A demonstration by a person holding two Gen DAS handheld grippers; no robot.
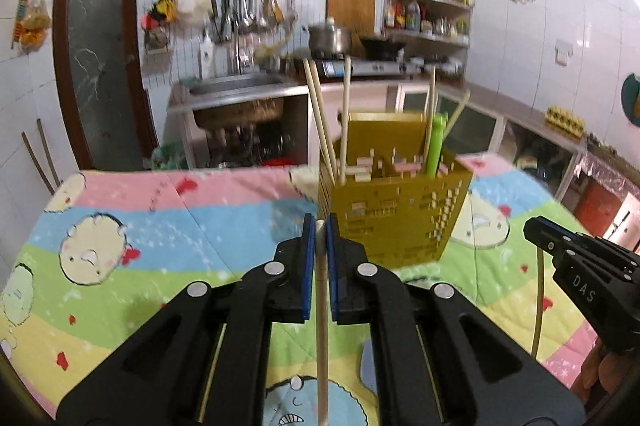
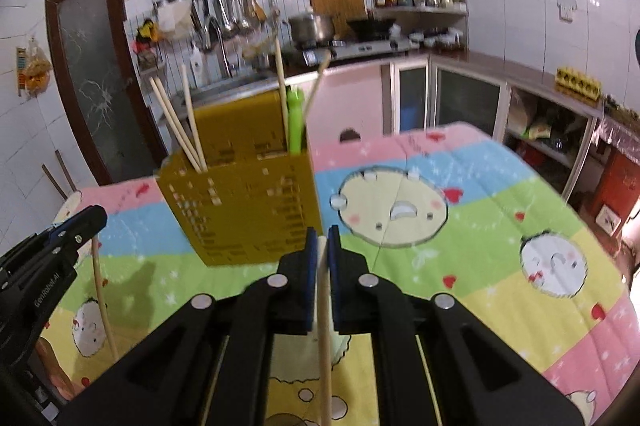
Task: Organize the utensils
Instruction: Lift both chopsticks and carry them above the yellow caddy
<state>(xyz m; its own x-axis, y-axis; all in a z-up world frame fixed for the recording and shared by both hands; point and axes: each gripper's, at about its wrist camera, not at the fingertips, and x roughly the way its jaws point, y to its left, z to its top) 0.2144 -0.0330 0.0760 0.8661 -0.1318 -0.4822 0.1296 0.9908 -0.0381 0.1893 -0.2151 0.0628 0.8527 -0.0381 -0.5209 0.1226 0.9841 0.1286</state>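
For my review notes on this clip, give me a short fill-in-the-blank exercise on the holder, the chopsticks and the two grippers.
1. The left gripper is shut on a ____.
2. The holder is ____ in colour.
3. The one plastic utensil in the holder has a ____ handle.
4. The right gripper also grips one chopstick, so ____ chopsticks are held in all.

Missing words: chopstick; yellow; green; two
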